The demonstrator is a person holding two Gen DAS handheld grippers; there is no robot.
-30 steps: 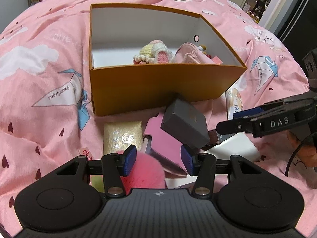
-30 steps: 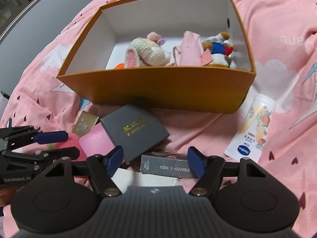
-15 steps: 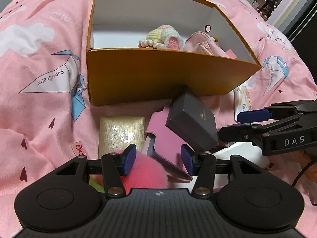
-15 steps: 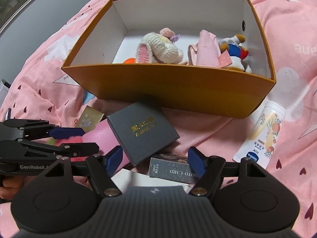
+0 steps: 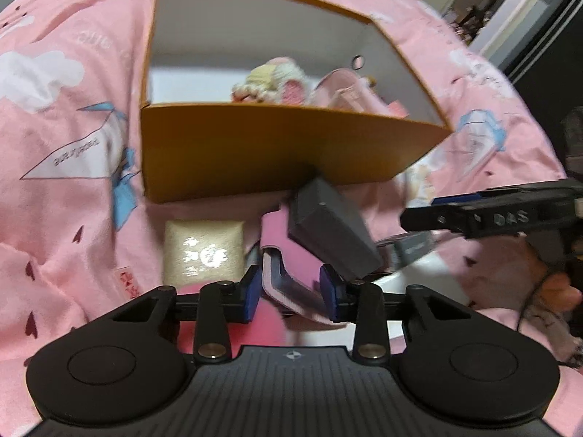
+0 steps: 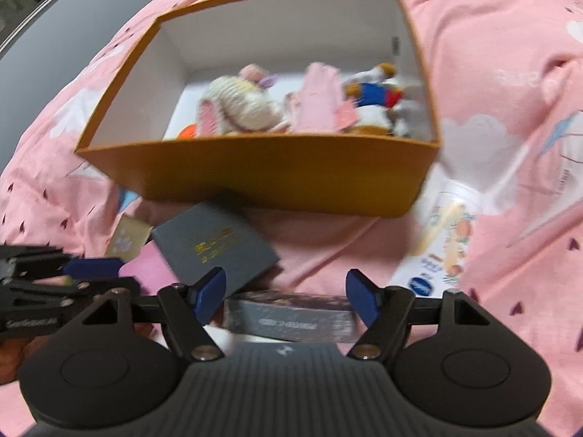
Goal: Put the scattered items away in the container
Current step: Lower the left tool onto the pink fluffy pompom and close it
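The left wrist view shows the left claw (image 5: 290, 293) at the lower centre with its jaws closing around the near end of a pink case (image 5: 291, 273); whether the pads already press on it I cannot tell, because the picture is blurred. On the pink case lies a dark grey box (image 5: 329, 229), and to the left of it a gold packet (image 5: 203, 247) rests on the pink bed cover (image 5: 65, 116). The right claw (image 5: 437, 207) enters from the right edge, with the letters "DAS" on its body. The right wrist view shows things that the other does not: the right claw (image 6: 285, 296) stands wide at the lower centre, with a dark card box (image 6: 289, 318) between its blue pads but not touched, and a white tube (image 6: 442, 240) with fruit pictures lies at the right, just beside the orange box (image 6: 255, 178). Inside this orange box, in the upper middle, sit a cream knitted toy (image 6: 242, 111), a pink pouch (image 6: 320, 103) and a duck toy (image 6: 375, 98) with blue and red clothes. The gold writing on the dark grey box and the print on the card box are too blurred to read.
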